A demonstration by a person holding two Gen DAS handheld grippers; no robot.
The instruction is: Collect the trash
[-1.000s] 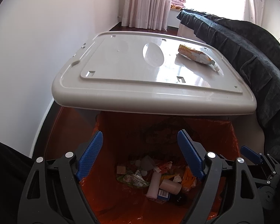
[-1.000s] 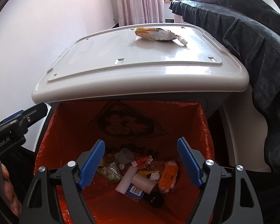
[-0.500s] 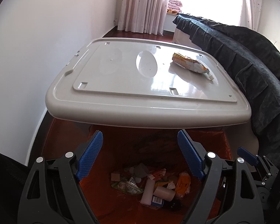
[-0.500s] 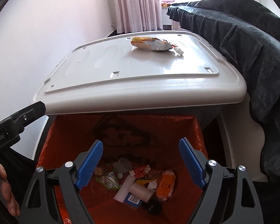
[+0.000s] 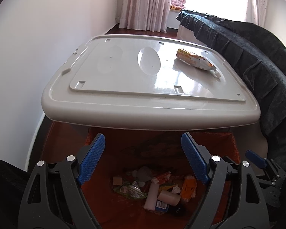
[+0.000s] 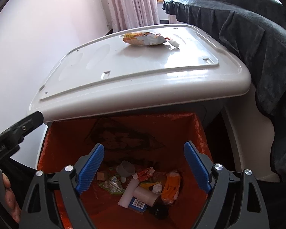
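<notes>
A bin lined with an orange bag [image 5: 228, 145] [image 6: 70, 131] stands below me, with several pieces of trash [image 5: 154, 189] [image 6: 141, 185] at its bottom. A yellow snack wrapper [image 5: 194, 60] [image 6: 145, 39] lies on a grey plastic table top [image 5: 124, 80] [image 6: 143, 64] just beyond the bin. A small white scrap [image 6: 174, 43] lies at the wrapper's right end. My left gripper [image 5: 143, 143] and right gripper [image 6: 144, 148] are both open and empty above the bin.
A dark blanket-covered bed [image 5: 257, 53] [image 6: 247, 28] runs along the right side. A white wall [image 5: 38, 38] is on the left and pink curtains [image 5: 145, 3] hang at the back. The left gripper's body [image 6: 13, 133] shows at the right wrist view's left edge.
Both grippers have risen and drawn back from the bin, so the table top and wrapper sit lower and fuller in view. Both stay open and empty.
</notes>
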